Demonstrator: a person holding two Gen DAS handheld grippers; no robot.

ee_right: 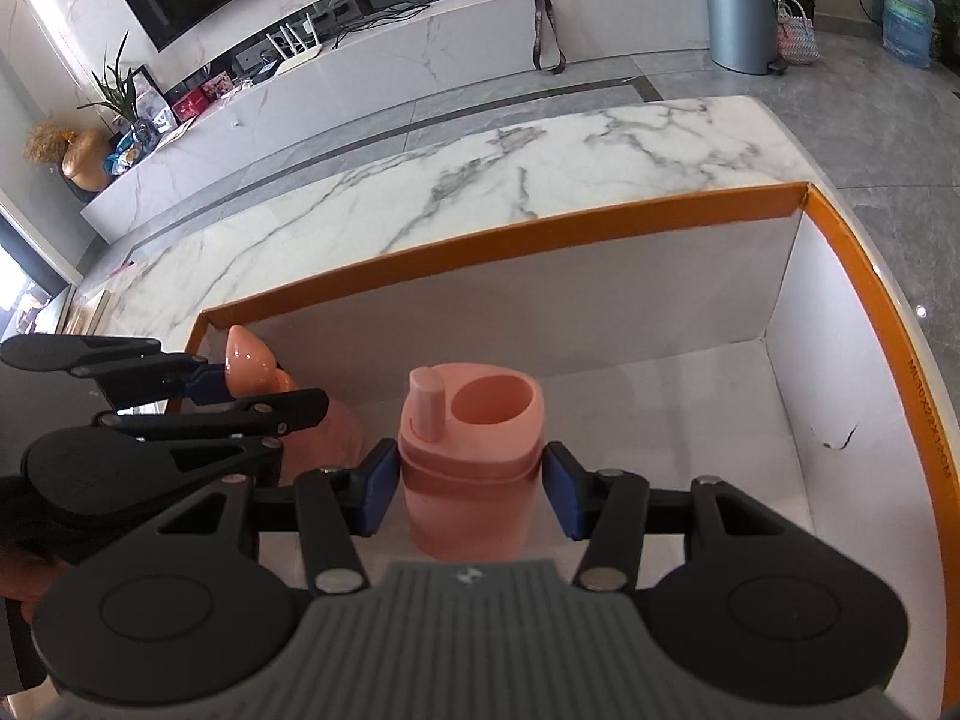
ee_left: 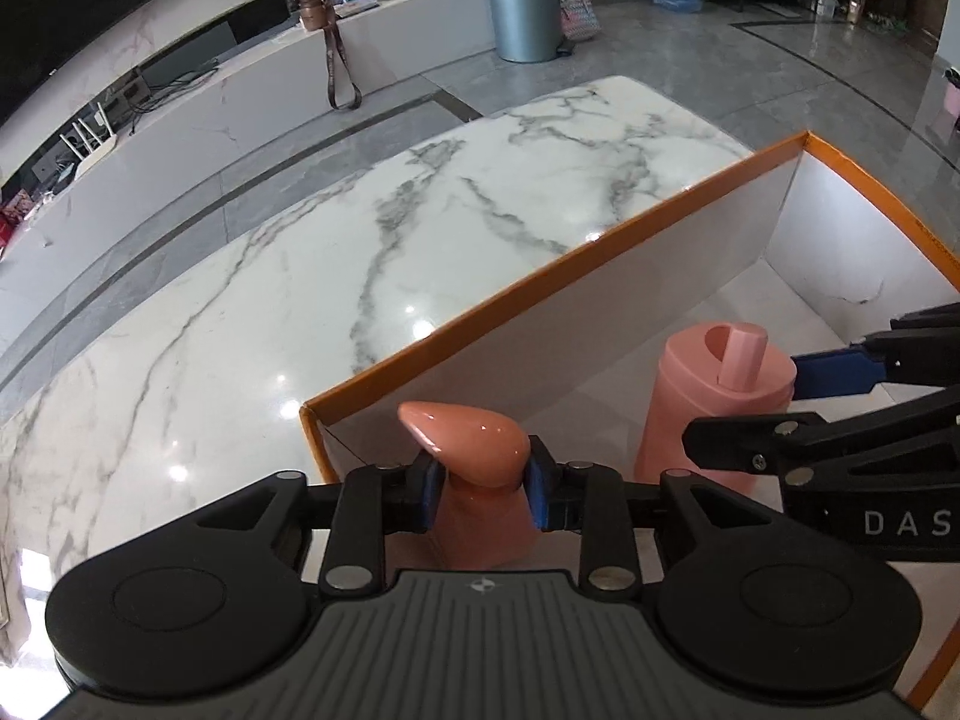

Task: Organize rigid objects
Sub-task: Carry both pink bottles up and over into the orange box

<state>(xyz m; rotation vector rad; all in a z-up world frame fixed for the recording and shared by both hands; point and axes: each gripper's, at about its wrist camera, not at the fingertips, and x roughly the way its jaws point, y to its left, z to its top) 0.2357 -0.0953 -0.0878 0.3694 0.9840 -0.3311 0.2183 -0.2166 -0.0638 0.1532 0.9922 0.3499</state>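
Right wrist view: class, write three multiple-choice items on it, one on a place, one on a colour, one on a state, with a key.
1. Where is the pink plastic bottle with a spout lid?
A. on the marble table outside the box
B. inside the white cardboard box with an orange rim
C. on the grey floor

2. What colour is the top edge of the box?
A. orange
B. green
C. black

3. How does the bottle stand?
A. on its side
B. upside down
C. upright

Key:
1 B, since the box walls rise around the bottle on all visible sides.
2 A, since an orange band runs along the whole rim.
3 C, since its lid and spout face up.
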